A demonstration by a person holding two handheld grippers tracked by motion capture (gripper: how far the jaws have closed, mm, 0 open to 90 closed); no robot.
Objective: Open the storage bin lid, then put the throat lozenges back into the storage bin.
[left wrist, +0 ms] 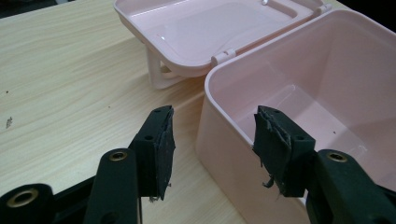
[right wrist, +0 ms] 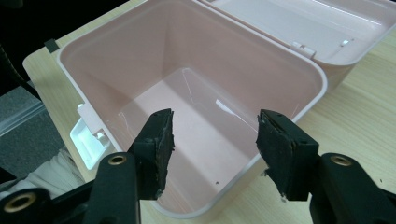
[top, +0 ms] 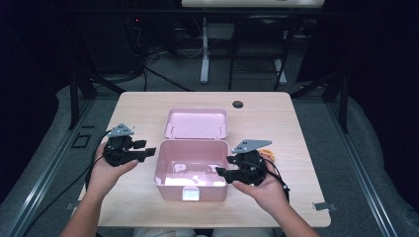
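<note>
A pink plastic box [top: 170, 187] stands open in the middle of the wooden table [top: 276, 118], its lid [top: 196, 123] laid back flat behind it. Its inside looks empty. My left gripper [top: 147, 149] is open just left of the box; in the left gripper view my left gripper [left wrist: 212, 114] straddles the rim of the box [left wrist: 224, 154] near the hinged lid [left wrist: 201, 28]. My right gripper [top: 223, 170] is open at the box's right wall. In the right gripper view my right gripper [right wrist: 215, 116] hangs over the rim of the box [right wrist: 140, 60], holding nothing.
A white latch [top: 190, 193] sticks out from the box's front wall. A small orange object [top: 267, 149] lies on the table behind my right hand, partly hidden. A round cable hole [top: 238, 104] sits near the table's far edge. Desk legs and cables stand beyond.
</note>
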